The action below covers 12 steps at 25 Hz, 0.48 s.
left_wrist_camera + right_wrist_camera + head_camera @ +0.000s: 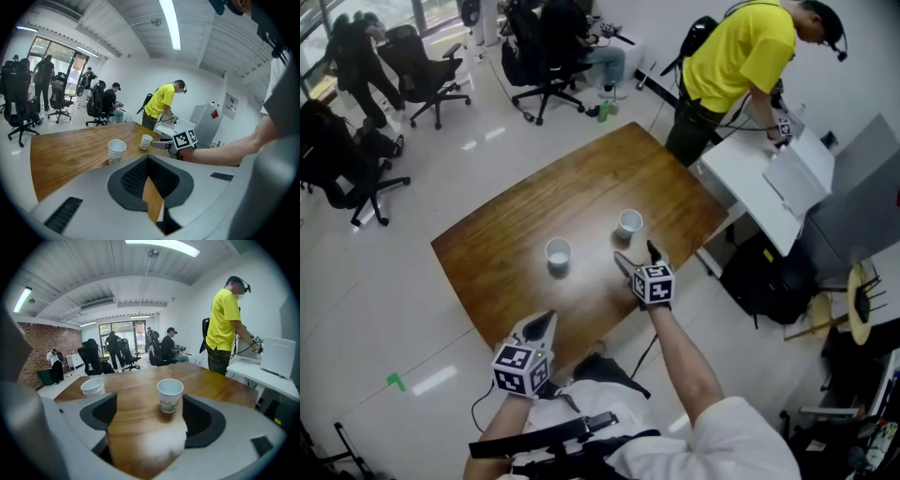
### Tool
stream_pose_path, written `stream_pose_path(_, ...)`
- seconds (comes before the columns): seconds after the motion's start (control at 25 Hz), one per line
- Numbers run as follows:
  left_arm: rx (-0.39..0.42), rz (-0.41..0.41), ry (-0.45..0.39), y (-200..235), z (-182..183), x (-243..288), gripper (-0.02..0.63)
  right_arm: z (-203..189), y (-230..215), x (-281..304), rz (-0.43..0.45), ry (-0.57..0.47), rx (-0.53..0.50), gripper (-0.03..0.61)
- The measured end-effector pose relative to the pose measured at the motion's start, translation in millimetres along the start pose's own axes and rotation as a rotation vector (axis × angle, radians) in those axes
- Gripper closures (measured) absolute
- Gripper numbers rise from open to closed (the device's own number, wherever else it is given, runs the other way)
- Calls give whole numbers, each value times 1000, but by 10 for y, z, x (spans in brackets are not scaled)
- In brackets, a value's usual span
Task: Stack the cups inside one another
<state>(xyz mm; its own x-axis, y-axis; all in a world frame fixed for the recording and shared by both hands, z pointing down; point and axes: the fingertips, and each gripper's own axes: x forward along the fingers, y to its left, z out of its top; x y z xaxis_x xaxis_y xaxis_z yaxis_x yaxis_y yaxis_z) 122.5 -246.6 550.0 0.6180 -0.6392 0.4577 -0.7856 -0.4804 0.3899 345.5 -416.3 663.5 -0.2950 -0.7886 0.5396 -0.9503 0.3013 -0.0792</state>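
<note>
Two white paper cups stand upright and apart on the wooden table point(534, 202). The plain one point(558, 252) is on the left. The one with a printed band point(629, 223) is on the right. My right gripper point(637, 254) is open just in front of the printed cup point(169, 395), which stands a little beyond the jaw tips, in line with the gap and untouched. The plain cup point(92, 386) sits off to its left. My left gripper point(544, 322) hovers at the table's near edge, shut on nothing, and looks toward the plain cup point(116, 150) and the printed cup point(146, 141).
A white desk point(750, 183) butts against the table's right corner, and a person in a yellow shirt point(736, 66) leans over it. A black bag point(769, 277) lies below the desk. Office chairs point(422, 75) and seated people fill the far left.
</note>
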Motion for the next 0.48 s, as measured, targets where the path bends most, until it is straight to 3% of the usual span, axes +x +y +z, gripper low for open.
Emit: stream_pose_path(0.48, -31, 99, 7, 91, 15, 226, 620, 209, -485, 710, -16, 78, -92, 89)
